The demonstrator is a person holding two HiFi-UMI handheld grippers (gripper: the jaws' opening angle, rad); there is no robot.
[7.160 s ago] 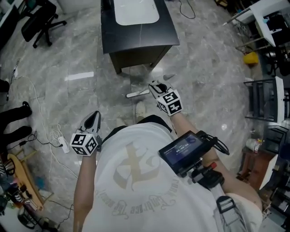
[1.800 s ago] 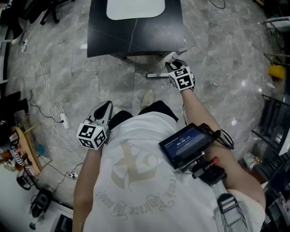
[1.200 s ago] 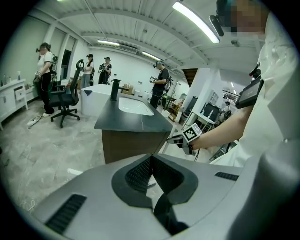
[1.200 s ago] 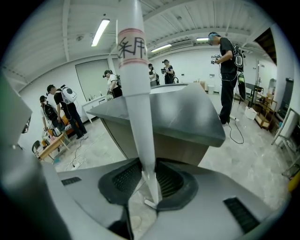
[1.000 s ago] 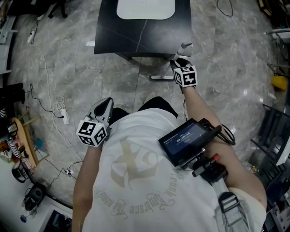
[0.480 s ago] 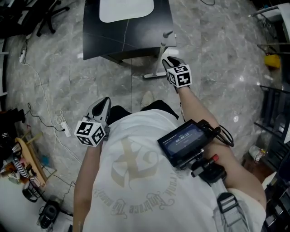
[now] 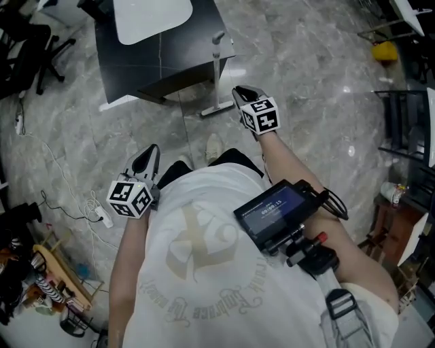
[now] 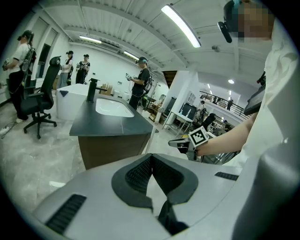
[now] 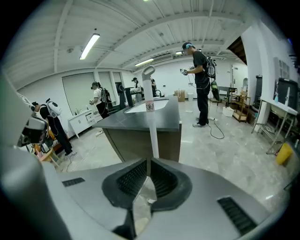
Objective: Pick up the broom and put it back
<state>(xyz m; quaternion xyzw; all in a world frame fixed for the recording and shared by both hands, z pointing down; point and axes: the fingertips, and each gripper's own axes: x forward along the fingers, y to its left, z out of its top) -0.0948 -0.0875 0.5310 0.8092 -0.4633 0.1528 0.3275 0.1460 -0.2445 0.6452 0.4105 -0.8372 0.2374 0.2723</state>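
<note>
The white broom (image 7: 217,75) stands upright, its handle against the edge of the black counter (image 7: 136,61) and its flat head on the floor. My right gripper (image 7: 243,94) hovers just to its right, apart from it. Its jaws are closing with nothing between them. In the right gripper view the broom handle (image 9: 152,126) rises a little beyond the jaw tips of the right gripper (image 9: 147,161). My left gripper (image 7: 146,162) hangs by my left side, shut and empty. The left gripper view shows its tips (image 8: 151,157) meeting, with the right gripper (image 8: 180,142) beyond them.
A white sink basin (image 7: 153,17) is set in the counter top. Cables and a power strip (image 7: 102,216) lie on the floor at left. An office chair (image 7: 27,47) stands at top left and metal racks (image 7: 408,115) at right. Several people stand farther off.
The broom went from lying on the floor to standing against the counter. My right gripper let go of the handle, drew away to its right and closed. The left gripper stayed put.
</note>
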